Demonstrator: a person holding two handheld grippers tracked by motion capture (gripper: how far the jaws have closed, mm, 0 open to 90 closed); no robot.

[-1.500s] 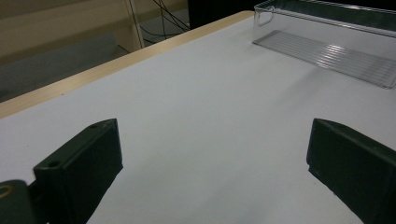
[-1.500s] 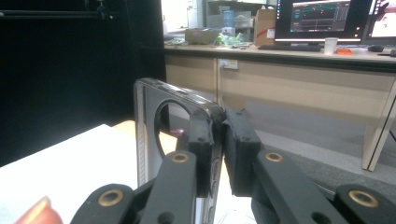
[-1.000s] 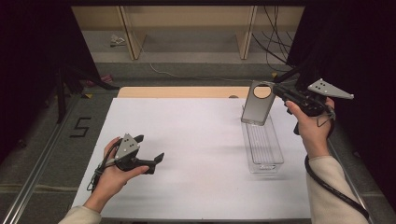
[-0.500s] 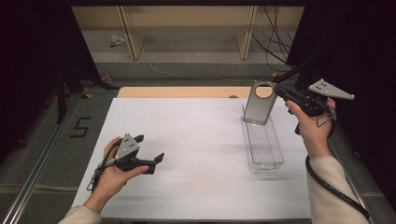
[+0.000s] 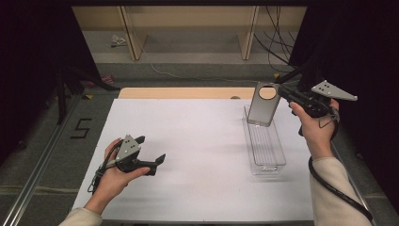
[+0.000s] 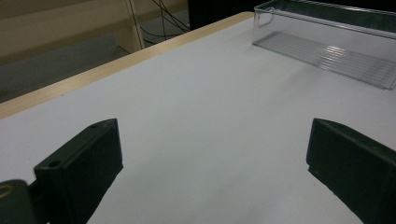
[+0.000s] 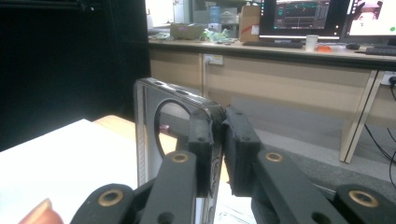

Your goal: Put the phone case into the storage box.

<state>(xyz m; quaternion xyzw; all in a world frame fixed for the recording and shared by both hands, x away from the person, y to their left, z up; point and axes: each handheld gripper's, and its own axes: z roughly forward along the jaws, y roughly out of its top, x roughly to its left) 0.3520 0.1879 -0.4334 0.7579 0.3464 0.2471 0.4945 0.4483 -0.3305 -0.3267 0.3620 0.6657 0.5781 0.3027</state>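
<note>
Counter point(image 5: 188, 155): white surface, pale wooden far edge.
Clear bin point(image 5: 264, 146): one counted, laid on the right half of the counter; ribbed floor seen bare in the high view.
Phone case point(image 5: 261, 103): one counted, grey with a round cut-out, held upright above the bin's far end, clamped at its top edge.
Right claw point(image 7: 219, 154): closed narrowly on the phone case; the pinch is seen close up in the right gripper view.
Left claw point(image 6: 212, 177): spread wide, nothing between; held low over the counter's left part.
</note>
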